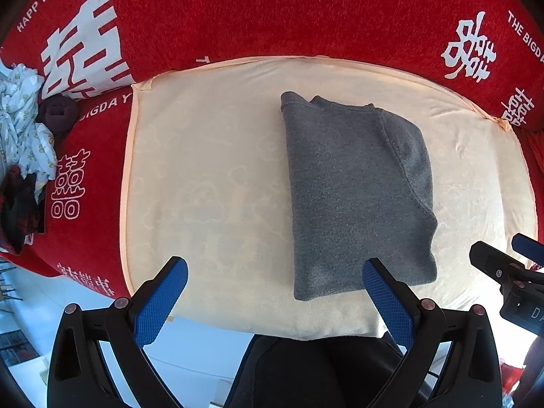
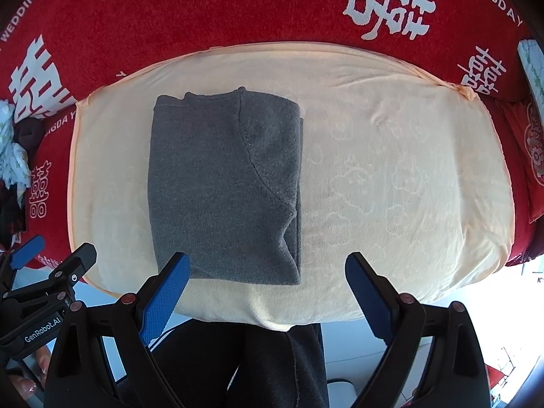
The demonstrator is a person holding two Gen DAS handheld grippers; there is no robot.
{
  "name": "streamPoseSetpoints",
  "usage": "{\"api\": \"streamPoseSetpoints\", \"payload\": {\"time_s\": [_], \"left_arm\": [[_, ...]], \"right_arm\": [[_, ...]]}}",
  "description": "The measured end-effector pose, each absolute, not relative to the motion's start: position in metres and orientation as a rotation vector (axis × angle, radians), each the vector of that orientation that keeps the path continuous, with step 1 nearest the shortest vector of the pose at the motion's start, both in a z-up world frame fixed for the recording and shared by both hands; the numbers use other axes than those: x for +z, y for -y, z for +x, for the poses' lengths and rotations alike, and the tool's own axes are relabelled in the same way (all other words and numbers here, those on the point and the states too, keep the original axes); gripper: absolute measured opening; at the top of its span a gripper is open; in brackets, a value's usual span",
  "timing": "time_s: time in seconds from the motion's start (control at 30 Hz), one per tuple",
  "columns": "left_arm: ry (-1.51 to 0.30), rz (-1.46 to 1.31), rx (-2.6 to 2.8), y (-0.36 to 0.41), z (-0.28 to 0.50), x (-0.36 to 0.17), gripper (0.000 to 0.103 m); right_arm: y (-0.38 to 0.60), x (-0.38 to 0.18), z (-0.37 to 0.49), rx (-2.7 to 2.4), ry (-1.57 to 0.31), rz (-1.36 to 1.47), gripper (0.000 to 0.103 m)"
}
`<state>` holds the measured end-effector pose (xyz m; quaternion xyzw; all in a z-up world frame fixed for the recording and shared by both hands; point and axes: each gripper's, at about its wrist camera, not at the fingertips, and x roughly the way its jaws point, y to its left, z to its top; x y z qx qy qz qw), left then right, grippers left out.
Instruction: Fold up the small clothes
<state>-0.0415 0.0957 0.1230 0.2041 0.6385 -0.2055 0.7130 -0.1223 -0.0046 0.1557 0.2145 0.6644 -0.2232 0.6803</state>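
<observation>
**Folded grey garment on the cream cushion, both grippers spread above the near edge**

Your grey garment (image 1: 357,190) lies folded into a tall rectangle on the cream cushion cover (image 1: 210,170), its long sides running away from you. Its near hem sits just short of the cushion's front edge; its far end stops short of the red printed fabric (image 1: 272,10) that wraps the cushion at the back and sides.

Your left gripper (image 1: 275,278) has its fingers spread wide, holding nothing, the right-hand blue pad overlapping the garment's near corner in view. Your right gripper (image 2: 267,272) is likewise spread and empty, its left pad over the near hem.

The left view shows wide bare cushion to the garment's left, plus a heap of patterned clothes (image 1: 23,125) on the red fabric. The right view shows the bare cushion on the garment's right (image 2: 391,176), and your fingertips (image 2: 27,386) at the lower left corner.
</observation>
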Motion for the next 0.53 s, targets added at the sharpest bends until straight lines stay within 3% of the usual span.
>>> {"api": "streamPoseSetpoints", "payload": {"time_s": [0.53], "left_arm": [[-1.410, 0.443, -0.477, -0.0946, -0.0462, 0.1239, 0.103]], "right_arm": [[0.0037, 0.1557, -0.1210, -0.500, -1.491, 0.479, 0.094]]}}
